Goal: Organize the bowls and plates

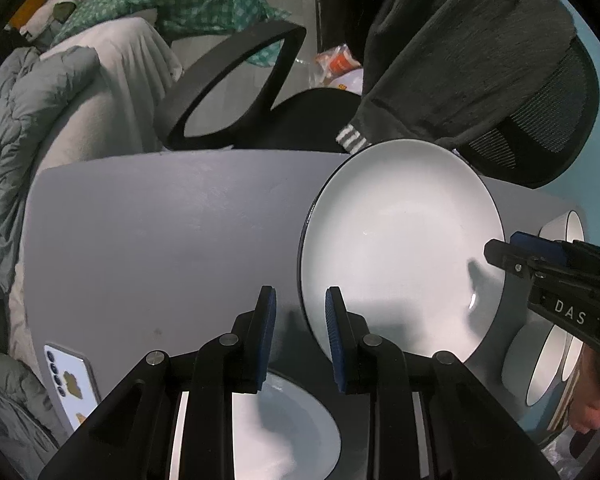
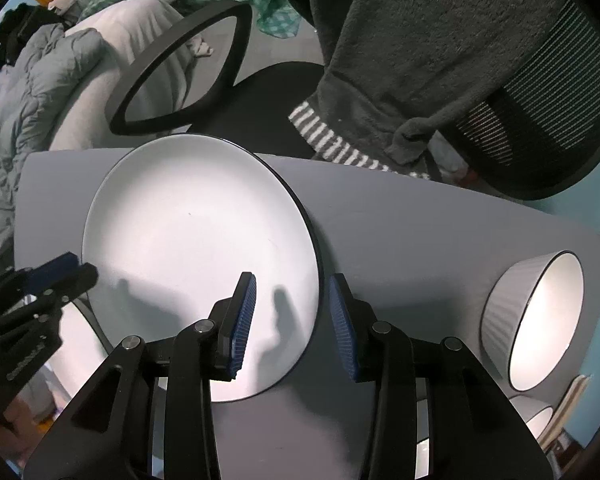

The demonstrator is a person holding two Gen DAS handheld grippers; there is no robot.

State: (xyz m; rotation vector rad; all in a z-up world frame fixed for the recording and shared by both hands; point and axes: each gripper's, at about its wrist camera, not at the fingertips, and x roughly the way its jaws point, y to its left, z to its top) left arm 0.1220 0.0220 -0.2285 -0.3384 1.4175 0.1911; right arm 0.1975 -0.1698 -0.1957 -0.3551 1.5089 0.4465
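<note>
Clearly the risks sit at the rims. Farthest left on the grey table (image 1: 148, 240), a phone (image 1: 74, 384) lies near the edge, well apart from the dishes; a careless sweep of the left gripper (image 1: 300, 304) could nudge it off. That gripper points down with its jaws spread a little and nothing between them, hovering over bare table just beside the left rim of the large white plate (image 1: 400, 248), with a second plate (image 1: 288, 424) partly hidden below its fingers. Closing here would probably catch air or clip the black rim and skate the plate sideways.

Moving right, the right gripper (image 2: 292, 312) straddles the large plate's right rim, one pad (image 2: 242, 316) over the white face, the other outside it, neither visibly pressing. Its jaws stand parted, so the plate looks released onto the table. A quick lift could tip a snagged rim.

Farther right, a ribbed bowl (image 2: 532, 320) lies on its side and might roll if bumped.
</note>
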